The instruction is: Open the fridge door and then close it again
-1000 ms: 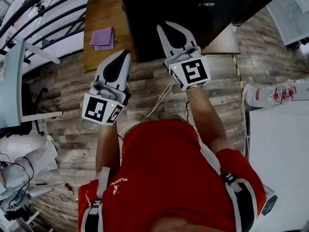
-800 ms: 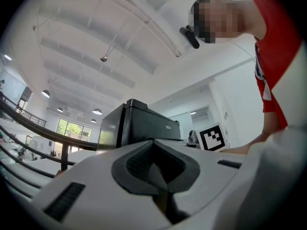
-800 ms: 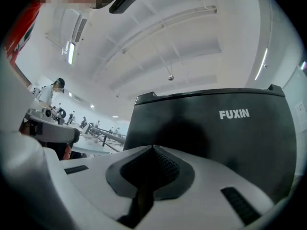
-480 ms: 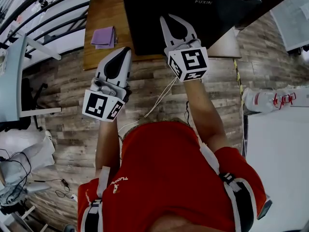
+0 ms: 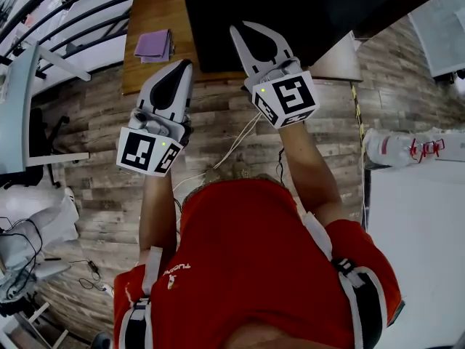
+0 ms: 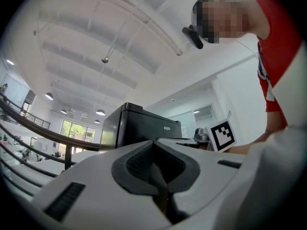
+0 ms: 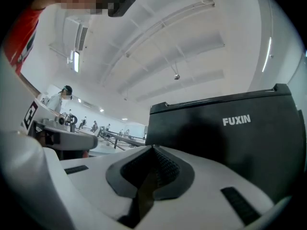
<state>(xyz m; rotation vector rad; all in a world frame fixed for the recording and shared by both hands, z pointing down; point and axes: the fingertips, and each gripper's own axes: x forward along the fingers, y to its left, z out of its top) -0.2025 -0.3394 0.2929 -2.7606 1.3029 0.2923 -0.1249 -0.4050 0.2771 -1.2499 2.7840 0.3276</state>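
A small black fridge [image 5: 290, 13] with white FUXIN lettering stands on a wooden table [image 5: 156, 20]; its door looks closed. The fridge [image 7: 230, 143] fills the right of the right gripper view and the fridge [image 6: 139, 126] shows at mid distance in the left gripper view. My right gripper [image 5: 245, 29] is shut and empty, its tips just over the fridge's front face in the head view. My left gripper [image 5: 185, 64] is shut and empty, at the table's front edge left of the fridge. Neither visibly touches the fridge.
A folded purple cloth [image 5: 154, 44] lies on the table left of the fridge. A white table [image 5: 418, 224] stands at the right, white furniture [image 5: 18, 115] and cables at the left. A railing [image 5: 65, 9] runs behind the table. The floor [image 5: 218, 122] is wood plank.
My right gripper has swung a little left along the fridge's front, its tips tilting leftward. The left gripper has stayed nearly in place.
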